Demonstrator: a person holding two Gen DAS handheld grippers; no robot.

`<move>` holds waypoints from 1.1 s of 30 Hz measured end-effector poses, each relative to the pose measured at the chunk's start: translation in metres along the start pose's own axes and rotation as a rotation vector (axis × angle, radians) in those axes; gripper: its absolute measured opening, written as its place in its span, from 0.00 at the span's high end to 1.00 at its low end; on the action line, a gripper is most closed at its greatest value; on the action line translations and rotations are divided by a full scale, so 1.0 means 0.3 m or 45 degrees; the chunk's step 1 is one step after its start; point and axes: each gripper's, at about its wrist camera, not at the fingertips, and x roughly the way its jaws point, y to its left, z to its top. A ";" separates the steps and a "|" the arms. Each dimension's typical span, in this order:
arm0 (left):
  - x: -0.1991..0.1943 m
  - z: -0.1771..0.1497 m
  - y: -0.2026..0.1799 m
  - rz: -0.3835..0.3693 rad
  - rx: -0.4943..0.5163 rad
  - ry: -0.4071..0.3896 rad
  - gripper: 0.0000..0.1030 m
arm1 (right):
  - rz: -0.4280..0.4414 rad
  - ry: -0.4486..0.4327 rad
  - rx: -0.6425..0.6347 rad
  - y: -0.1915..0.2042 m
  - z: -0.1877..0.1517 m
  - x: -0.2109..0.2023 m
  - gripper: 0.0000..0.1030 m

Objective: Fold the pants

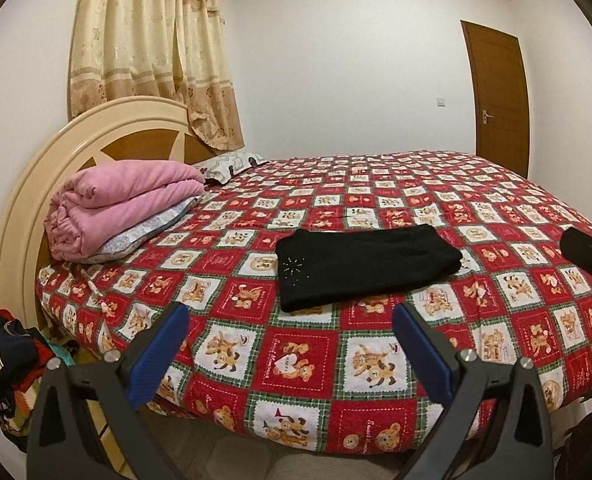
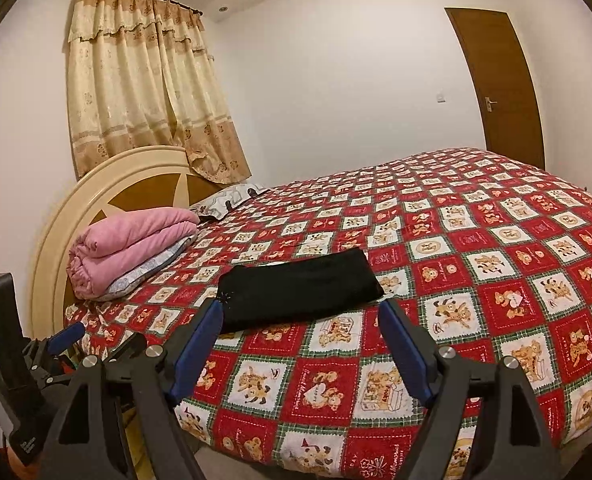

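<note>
Left wrist view. Left gripper (image 1: 290, 338): black frame, blue ribbed pads, jaws spread wide with nothing between them, held above the near edge of the bed and apart from the cloth. Black folded pants (image 1: 366, 266): compact rectangle with a small starburst of studs near its left corner, lying flat on the red patchwork bedspread with teddy-bear squares (image 1: 304, 364), toward the near side of the bed and just beyond the pad tips. Pink rolled quilt (image 1: 124, 204): stacked on a pale printed pillow (image 1: 144, 234) against the cream and brown round headboard (image 1: 56, 152). Second grey patterned pillow (image 1: 230, 166): behind the quilt. Beige floral curtain (image 1: 152, 52): hanging over the headboard. Brown wooden door (image 1: 498, 96): closed, on the far wall. Heap of striped and dark clothes (image 1: 4, 364): left of the bed, low down. A black part of the right gripper (image 1: 588, 258) enters at the right edge.

Right wrist view. Right gripper (image 2: 300, 342): same build, jaws likewise standing wide and empty, pad tips near the front edge of the pants (image 2: 300, 288) but seemingly not touching, though the angle makes this hard to judge. The pants lie folded on the bedspread (image 2: 476, 280), well apart from the quilt (image 2: 132, 244). The left gripper (image 2: 66, 334) shows at lower left beside the bed.
</note>
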 end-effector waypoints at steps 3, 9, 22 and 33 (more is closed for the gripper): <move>-0.002 -0.001 -0.005 0.000 0.000 0.002 0.00 | 0.000 -0.006 -0.008 0.007 0.000 -0.005 0.21; -0.004 -0.002 -0.009 -0.001 -0.002 0.002 0.00 | 0.001 -0.007 -0.005 0.007 -0.002 -0.006 0.21; 0.005 -0.018 -0.015 -0.005 0.000 0.017 0.00 | 0.001 -0.005 -0.005 0.009 -0.005 -0.006 0.21; 0.005 -0.019 -0.004 0.000 0.000 0.015 0.00 | 0.001 -0.012 -0.002 0.010 -0.008 -0.006 0.21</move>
